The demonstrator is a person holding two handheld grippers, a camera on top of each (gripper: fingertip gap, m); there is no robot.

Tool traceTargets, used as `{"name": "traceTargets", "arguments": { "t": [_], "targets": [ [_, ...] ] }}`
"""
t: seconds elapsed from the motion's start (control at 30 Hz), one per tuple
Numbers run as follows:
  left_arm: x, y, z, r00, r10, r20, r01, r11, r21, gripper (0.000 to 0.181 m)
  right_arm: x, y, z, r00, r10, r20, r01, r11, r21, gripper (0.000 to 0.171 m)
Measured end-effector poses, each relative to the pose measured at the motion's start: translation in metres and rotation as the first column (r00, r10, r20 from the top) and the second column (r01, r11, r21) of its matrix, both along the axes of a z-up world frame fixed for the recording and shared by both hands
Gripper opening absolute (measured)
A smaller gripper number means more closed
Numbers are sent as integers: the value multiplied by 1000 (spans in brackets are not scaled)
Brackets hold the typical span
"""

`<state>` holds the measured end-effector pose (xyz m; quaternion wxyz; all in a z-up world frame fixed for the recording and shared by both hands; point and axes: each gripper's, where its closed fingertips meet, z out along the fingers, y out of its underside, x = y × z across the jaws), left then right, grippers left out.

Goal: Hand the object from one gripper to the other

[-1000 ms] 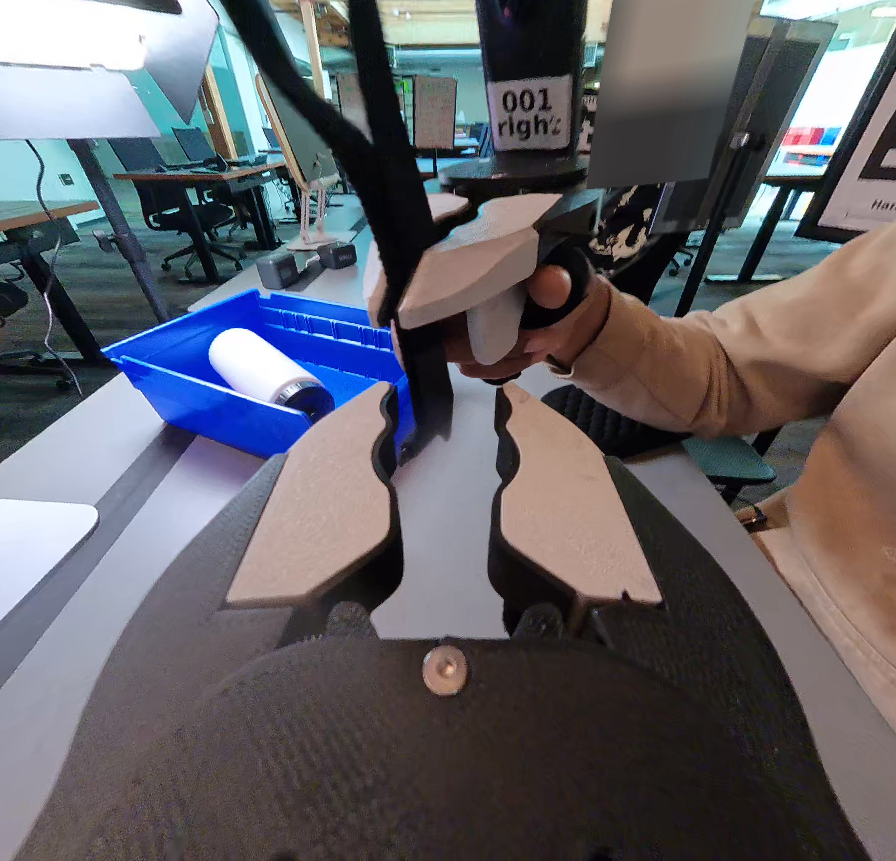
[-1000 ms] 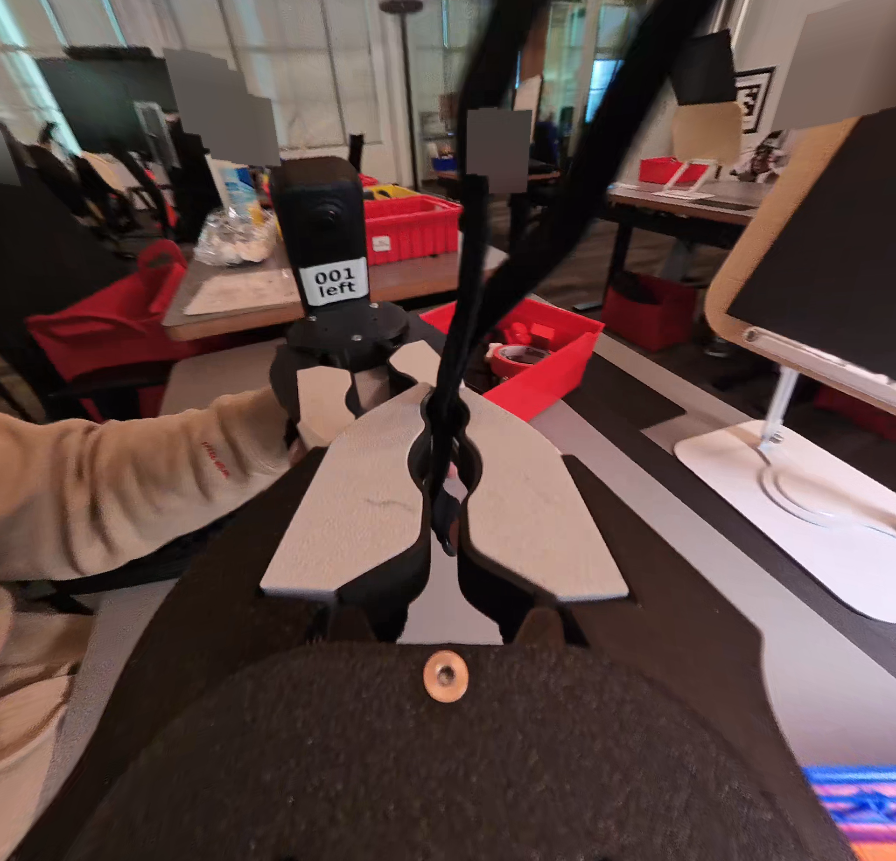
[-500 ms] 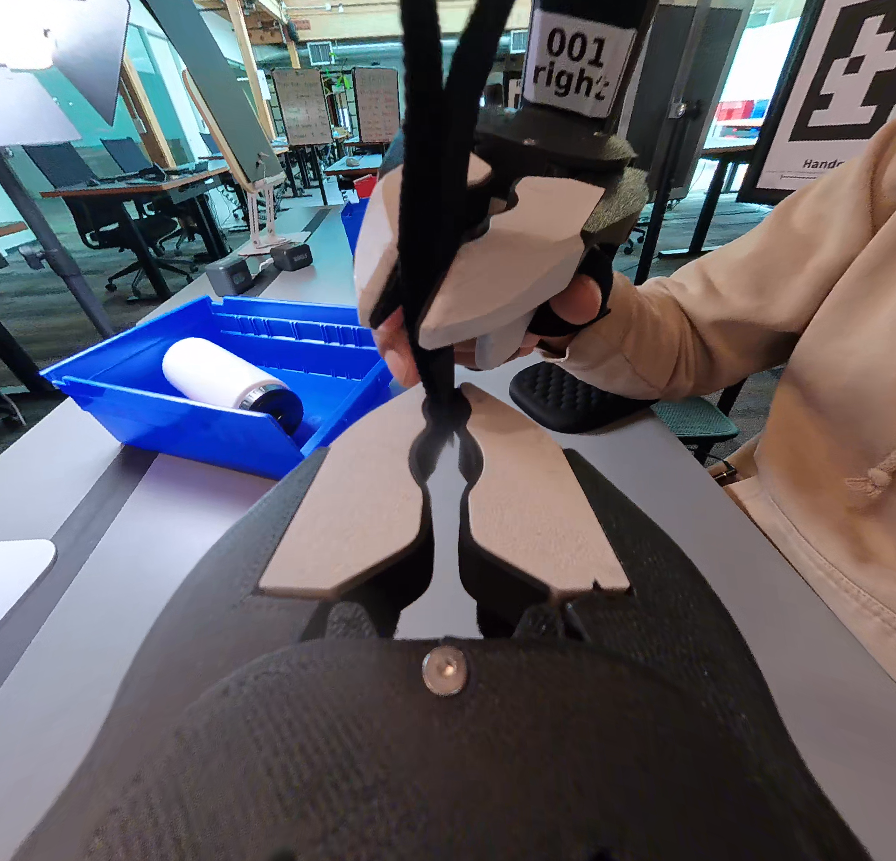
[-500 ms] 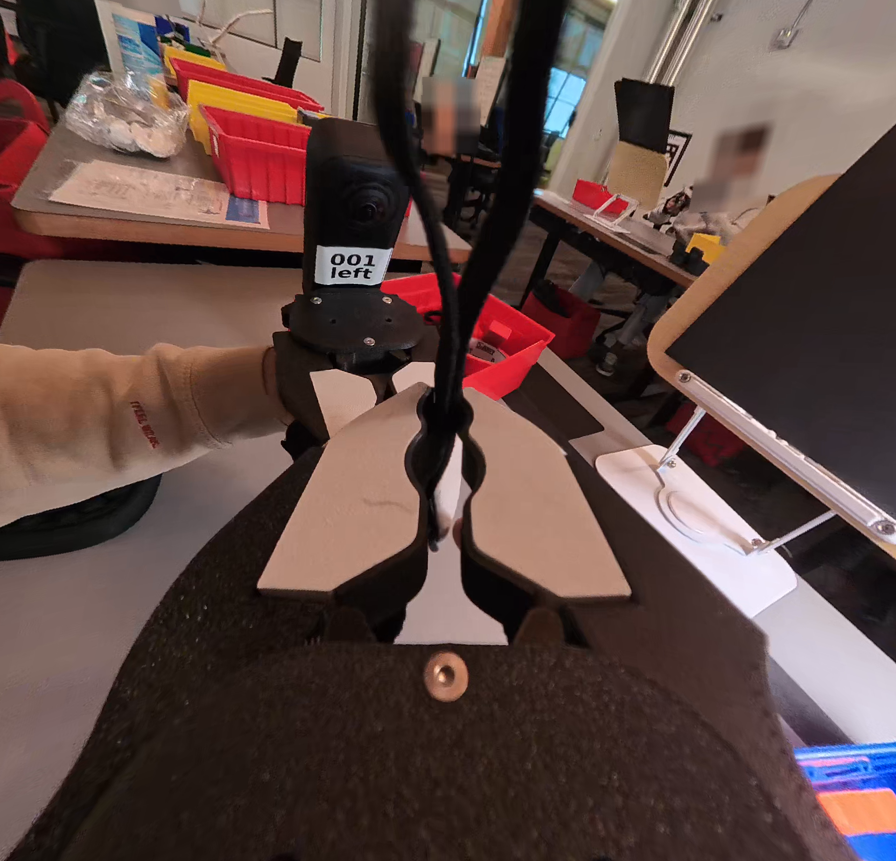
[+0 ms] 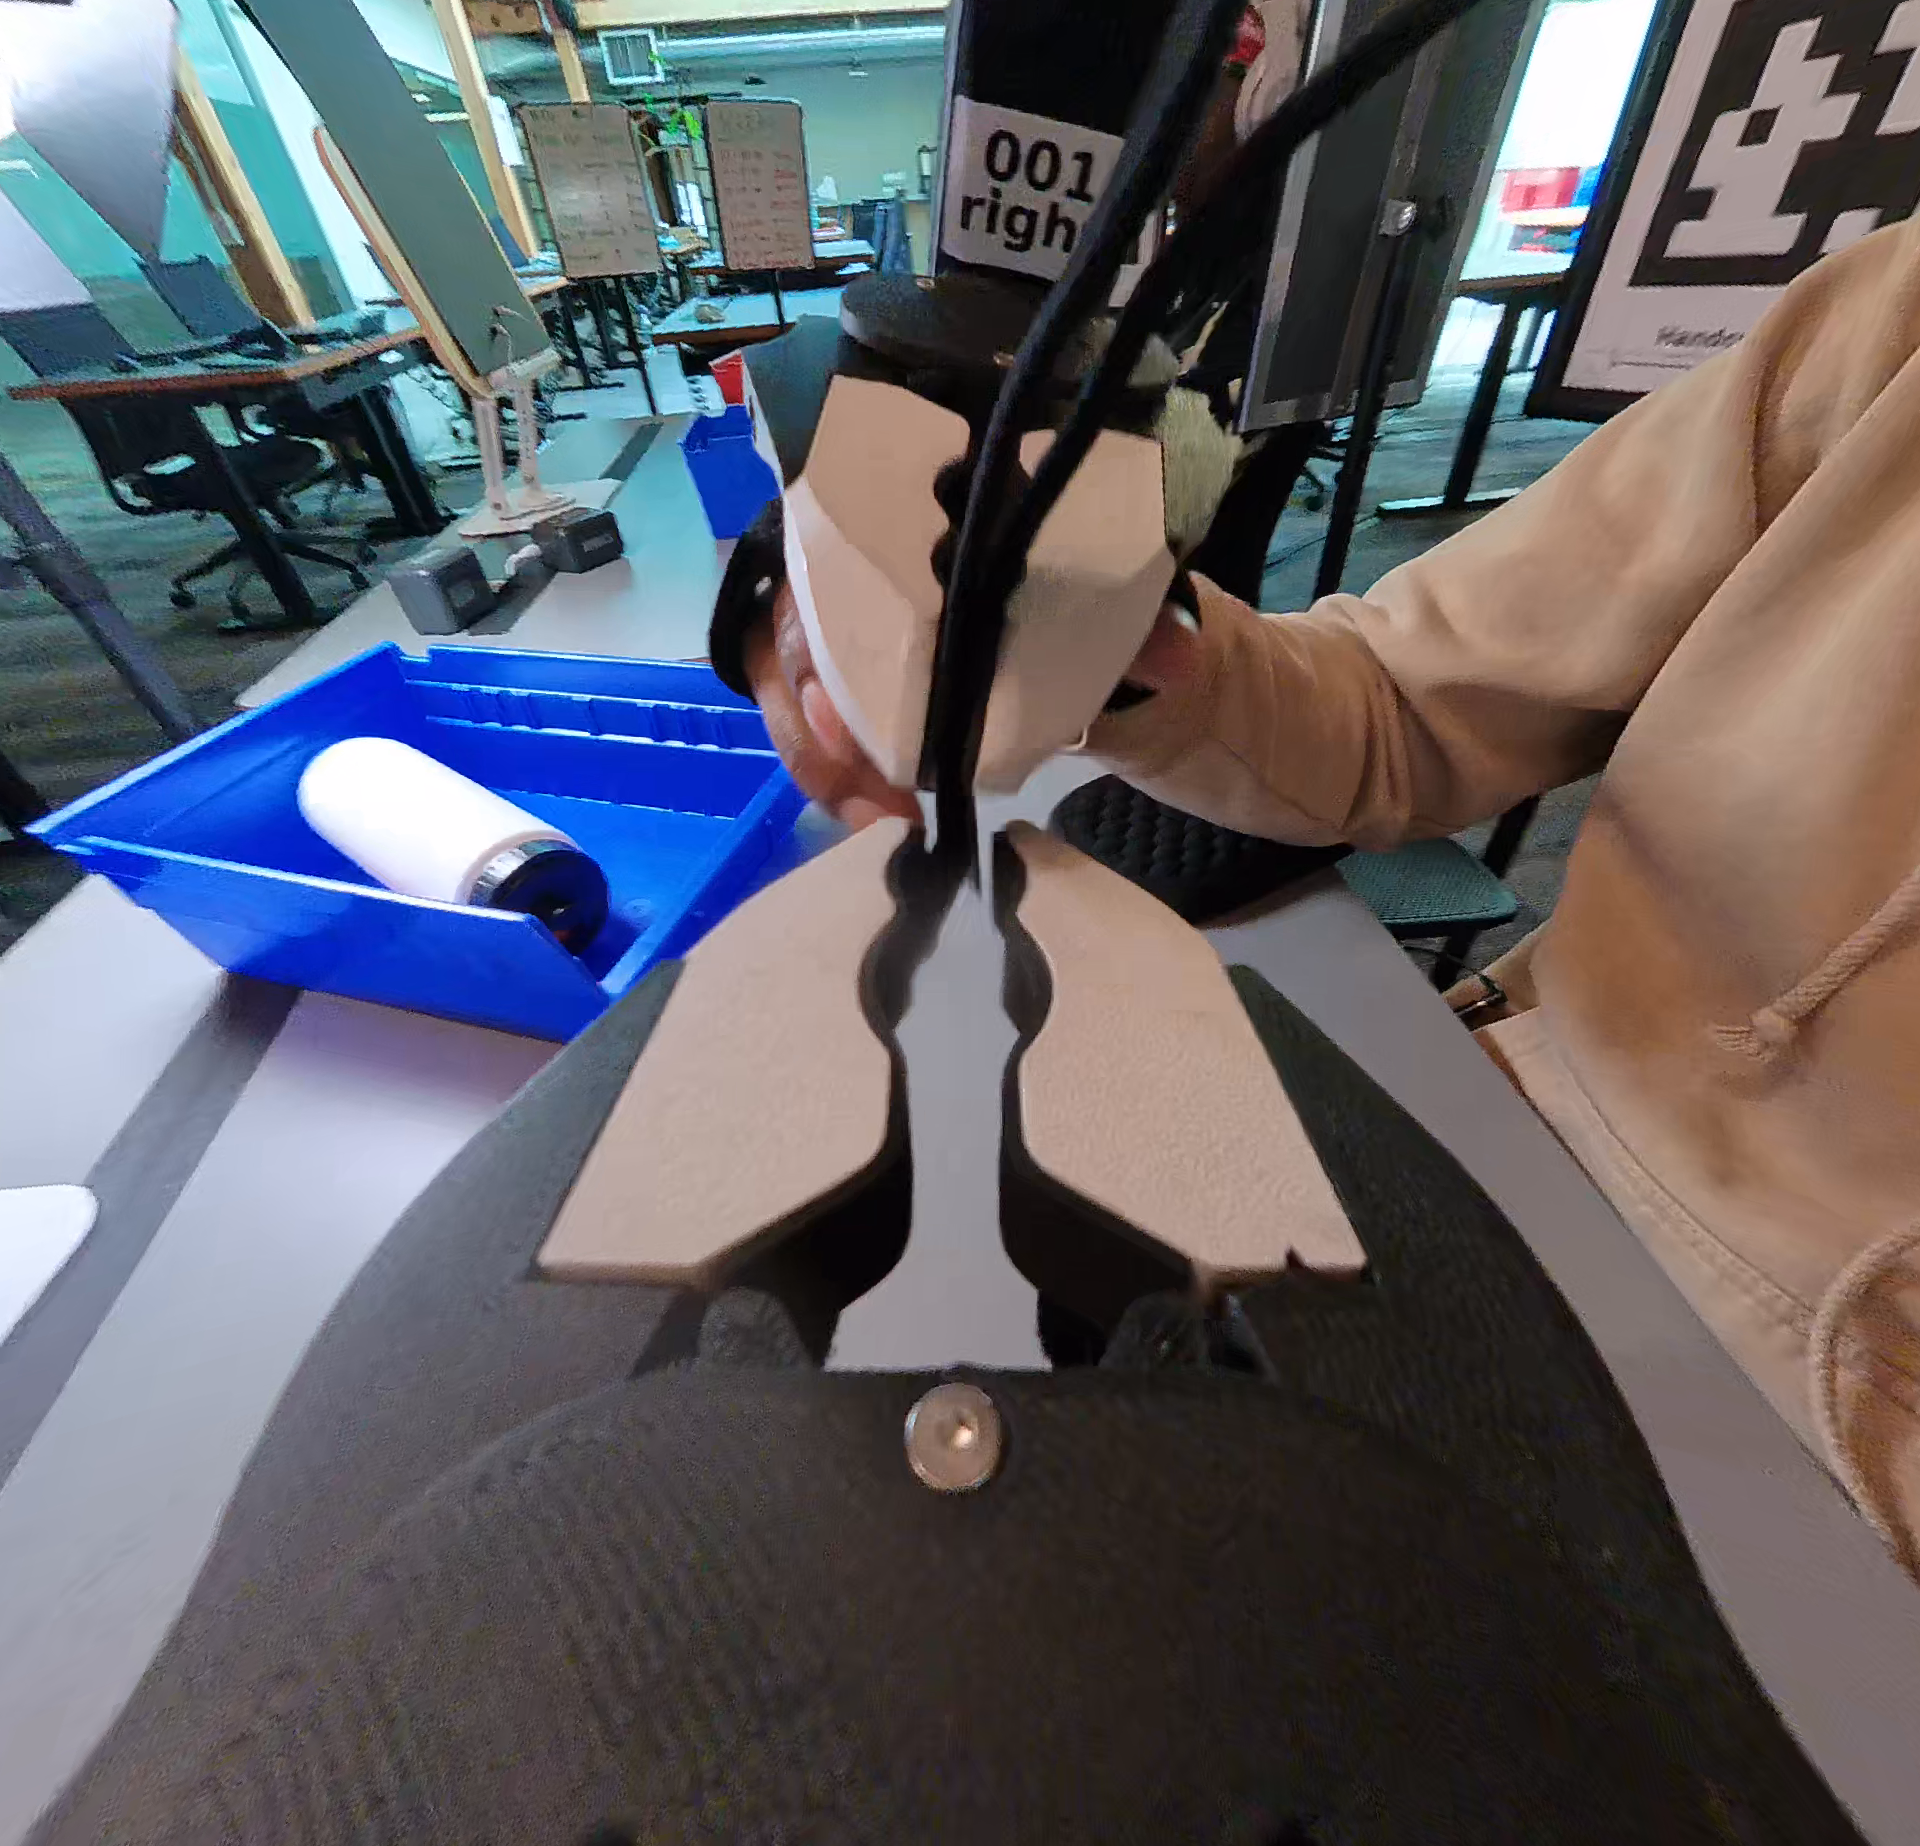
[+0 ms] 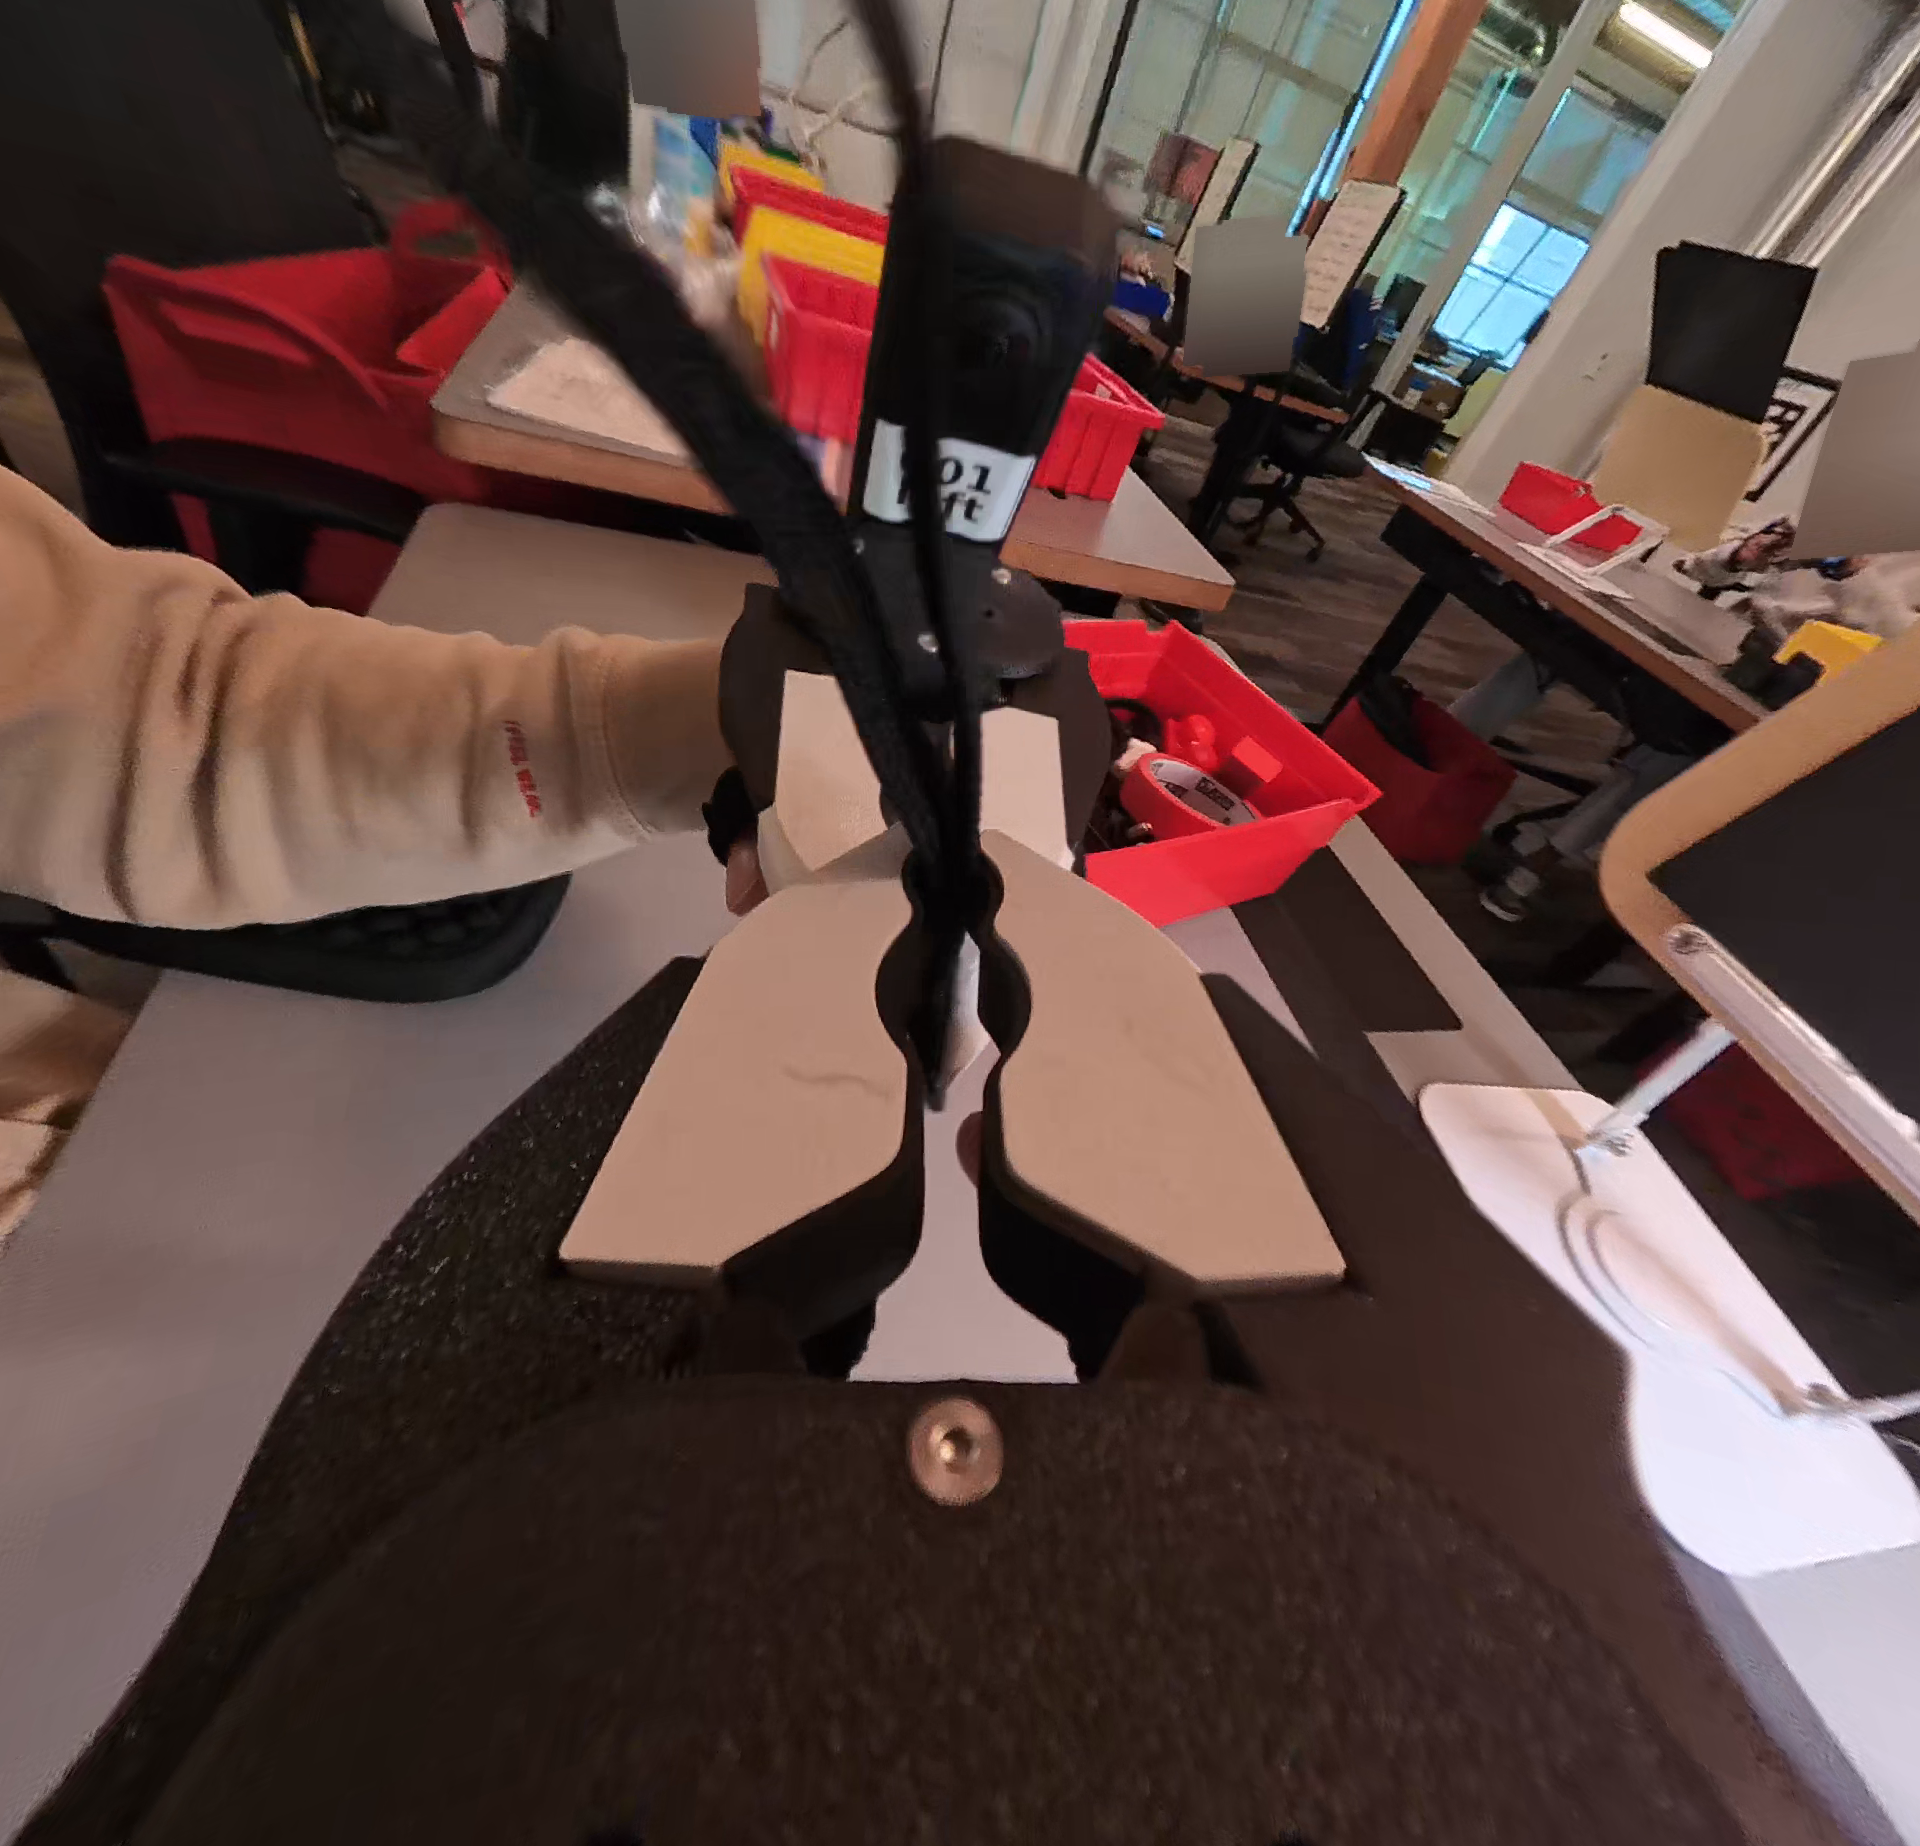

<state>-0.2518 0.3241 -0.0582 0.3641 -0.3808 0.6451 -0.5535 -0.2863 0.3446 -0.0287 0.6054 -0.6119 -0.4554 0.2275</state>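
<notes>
A black looped strap (image 5: 961,653) hangs from above and runs down between the fingers of my right gripper (image 6: 951,866), which is shut on it. The strap (image 6: 894,757) ends a little way inside the right jaws. In the left wrist view the right gripper (image 5: 951,757) faces me, tip to tip. My left gripper (image 5: 956,840) is narrowly open, and the strap's loose end hangs between its tips without being pinched. The left gripper (image 6: 925,809) shows just behind the right one, its fingers apart.
A blue bin (image 5: 312,923) holding a white cylinder (image 5: 416,830) stands on the grey table (image 5: 156,1173) to the left. A red bin (image 6: 1226,861) with a tape roll (image 6: 1195,794) lies beyond the grippers. A white stand base (image 6: 1662,1329) is at the right. My left and right fingertips are right by each other.
One second ago my left gripper was wide open; half a second ago it was shut on the strap's end; now its jaws have parted again. The right gripper has kept its hold.
</notes>
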Motion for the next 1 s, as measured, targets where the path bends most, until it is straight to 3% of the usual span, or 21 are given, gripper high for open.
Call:
{"name": "traceTargets", "arguments": {
  "t": [0.1,0.27,0.3,0.4,0.57,0.67,0.77,0.87,0.93,1.0],
  "targets": [
    [-12,10,13,998,47,38,-47,999,11,32,10,-5,7,997,35,-63,-41,995,-92,4],
    [-17,9,35,990,107,96,-111,993,35,37,14,8,-11,1000,-11,-29,6,988,-152,4],
    [-13,8,32,988,124,89,-132,988,82,35,9,9,-16,1000,-2,-21,-1,986,-166,4],
    [-9,8,29,982,160,97,-175,969,175,7,-3,7,-30,999,20,41,-13,987,-162,4],
    [-10,11,31,985,165,50,-170,979,110,5,-6,7,-29,1000,28,11,-26,985,-169,7],
    [-13,13,28,987,159,-3,-159,985,61,5,10,9,-17,1000,0,12,1,994,-114,30],
    [-10,14,16,989,136,-61,-134,990,36,5,17,-4,7,995,52,-87,-59,995,-79,33],
    [-2,3,4,991,78,-105,-76,997,22,6,10,-7,7,994,66,-88,-74,994,-85,31],
    [1,-3,-3,989,59,-133,-54,998,36,6,7,-6,-1,997,65,-50,-69,994,-81,6],
    [-2,-1,-3,990,60,-126,-55,998,43,10,7,-9,-3,995,91,-44,-95,991,-93,5]
  ]
}}
